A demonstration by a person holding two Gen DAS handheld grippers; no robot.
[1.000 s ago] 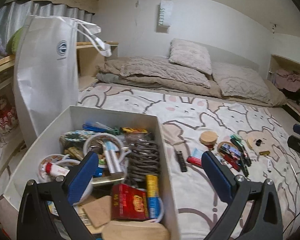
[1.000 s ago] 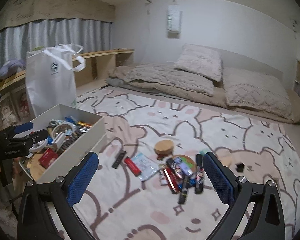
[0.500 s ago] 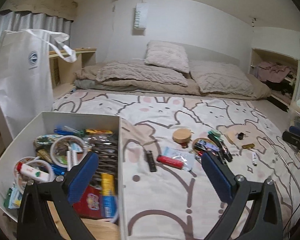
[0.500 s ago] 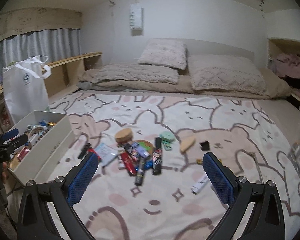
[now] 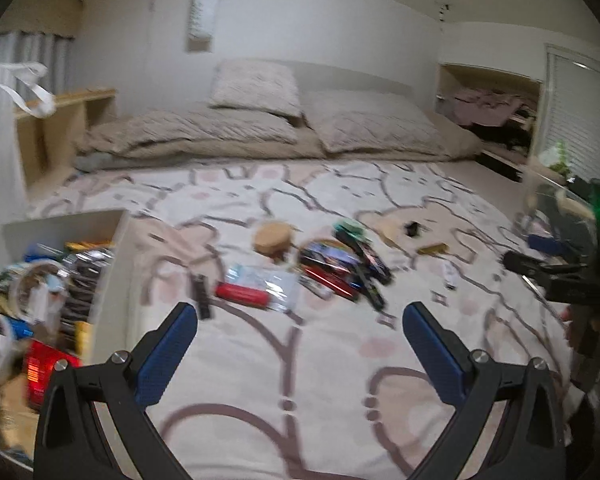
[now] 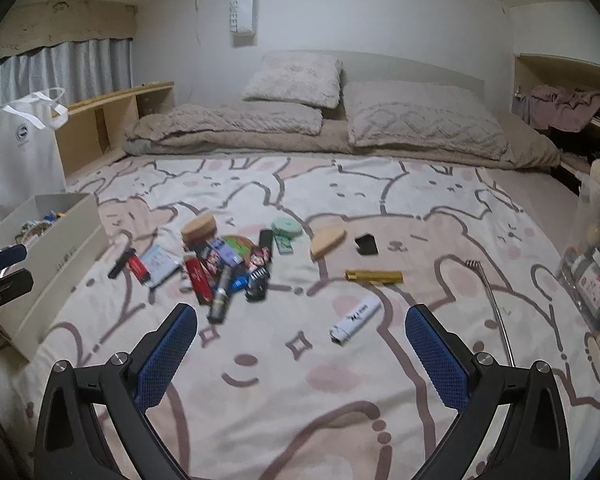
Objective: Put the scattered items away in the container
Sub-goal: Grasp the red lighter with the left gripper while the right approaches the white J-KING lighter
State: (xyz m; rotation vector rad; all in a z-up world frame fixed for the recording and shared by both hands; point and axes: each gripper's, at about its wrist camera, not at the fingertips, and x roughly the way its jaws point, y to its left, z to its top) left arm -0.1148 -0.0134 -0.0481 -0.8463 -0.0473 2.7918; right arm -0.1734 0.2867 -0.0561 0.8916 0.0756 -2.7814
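Note:
A white box (image 6: 60,240) (image 5: 120,264) full of small items stands on the bed's left side. Scattered items lie on the blanket: a cork lid (image 6: 198,226), a red lighter (image 5: 242,294) (image 6: 137,266), a pile of small packets (image 6: 224,264) (image 5: 336,264), a gold bar (image 6: 374,277), a white lighter (image 6: 356,315), a black clip (image 6: 366,245) and a wooden half-disc (image 6: 328,241). My left gripper (image 5: 300,320) is open above the blanket, right of the box, holding nothing. My right gripper (image 6: 300,320) is open, empty, hovering near the white lighter.
A white paper bag (image 6: 18,152) stands behind the box. Pillows (image 6: 420,120) and a folded duvet lie at the bed's head. A thin metal rod (image 6: 496,312) lies on the right. A clear bin (image 6: 596,256) sits at the right edge.
Both grippers have swung to the right: the box slid from the middle to the left edge of the left view, and the right view now faces the scattered pile.

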